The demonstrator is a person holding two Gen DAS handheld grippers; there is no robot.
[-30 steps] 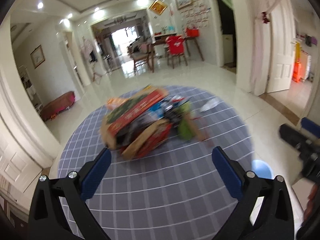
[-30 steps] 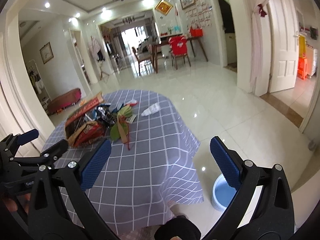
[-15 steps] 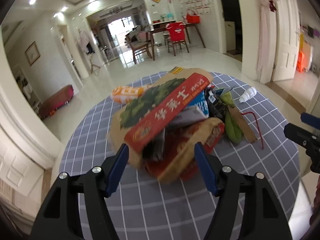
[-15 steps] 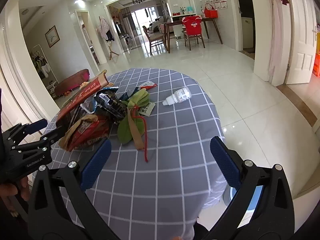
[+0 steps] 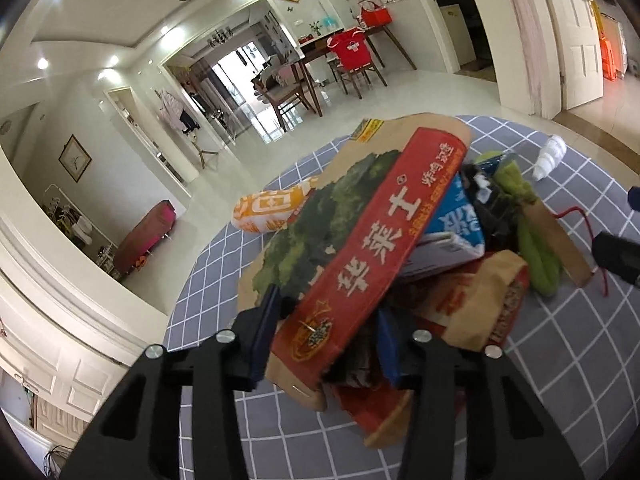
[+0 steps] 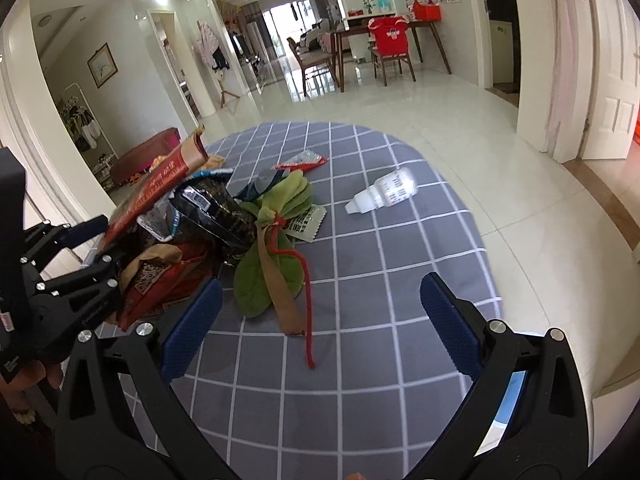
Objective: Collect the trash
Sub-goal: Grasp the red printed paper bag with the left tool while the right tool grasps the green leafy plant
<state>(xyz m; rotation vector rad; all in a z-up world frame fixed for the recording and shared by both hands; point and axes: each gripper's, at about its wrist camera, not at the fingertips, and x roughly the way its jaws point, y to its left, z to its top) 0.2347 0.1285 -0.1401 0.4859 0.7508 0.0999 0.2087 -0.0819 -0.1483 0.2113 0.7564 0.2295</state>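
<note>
Left tongs (image 5: 324,332), just narrowing, straddle the red bag's (image 5: 360,264) 6 o'clock end; right tongs (image 6: 320,320) gape wide. Loose wrappers inside could spill onto the table (image 6: 360,400).

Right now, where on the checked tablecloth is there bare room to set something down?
Bare cloth lies between the red cord and the small white bottle, running to the near edge of the tablecloth under the open right claw. It is crowded on the left, where the left claw straddles the red-and-brown paper bag in the wrapper pile.
</note>
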